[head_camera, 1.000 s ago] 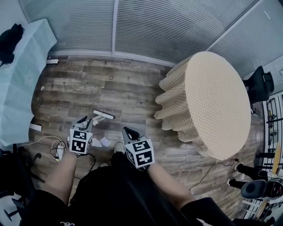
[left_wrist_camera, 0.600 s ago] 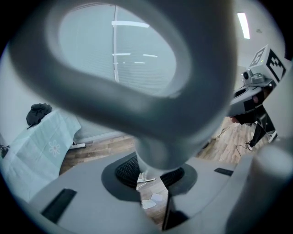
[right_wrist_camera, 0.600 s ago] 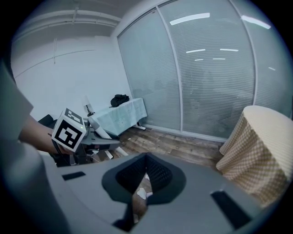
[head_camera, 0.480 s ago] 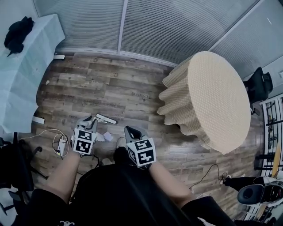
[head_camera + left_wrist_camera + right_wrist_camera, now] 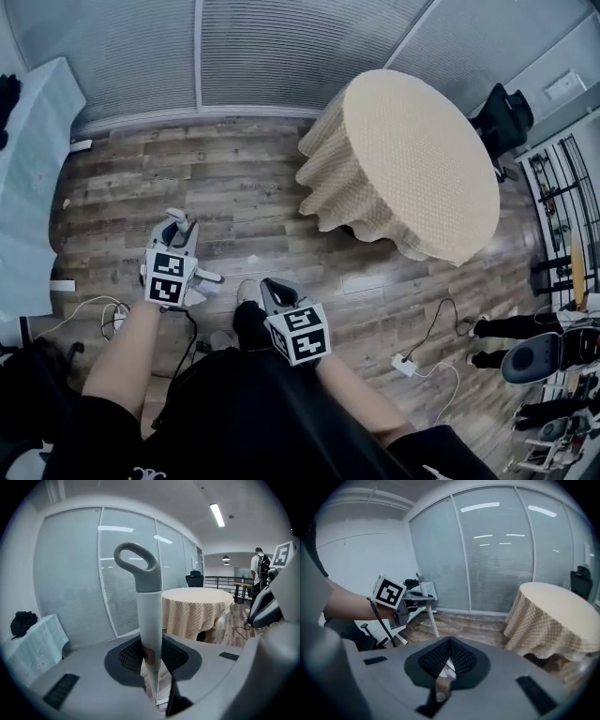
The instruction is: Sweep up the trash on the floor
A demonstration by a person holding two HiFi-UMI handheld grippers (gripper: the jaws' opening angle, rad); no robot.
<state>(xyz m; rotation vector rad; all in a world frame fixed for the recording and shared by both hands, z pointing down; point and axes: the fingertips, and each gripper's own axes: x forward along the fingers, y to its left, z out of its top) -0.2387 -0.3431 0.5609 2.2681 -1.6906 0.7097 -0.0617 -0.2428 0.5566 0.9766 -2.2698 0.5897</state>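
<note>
My left gripper (image 5: 173, 246) is shut on an upright white handle (image 5: 149, 620) with a grey loop at its top (image 5: 137, 562). The right gripper view shows this handle (image 5: 429, 611) running down to the wooden floor. A white strip (image 5: 210, 277) of the tool's foot shows just right of the left gripper, with pale paper scraps (image 5: 199, 296) beside it, partly hidden. My right gripper (image 5: 278, 298) hangs lower right, near my shoe (image 5: 248, 292). Its pads (image 5: 461, 659) meet at the tips, and I see nothing held between them.
A round table with a beige checked cloth (image 5: 412, 159) fills the right. A pale blue covered table (image 5: 23, 187) stands at the left. Cables and a power strip (image 5: 403, 364) lie on the floor, more cable (image 5: 98, 314) at left. A person's legs (image 5: 497, 328) show far right.
My view has swung, so the round table now sits nearer the middle. The left gripper with the handle has moved up and forward; the tool's white foot now lies beside it.
</note>
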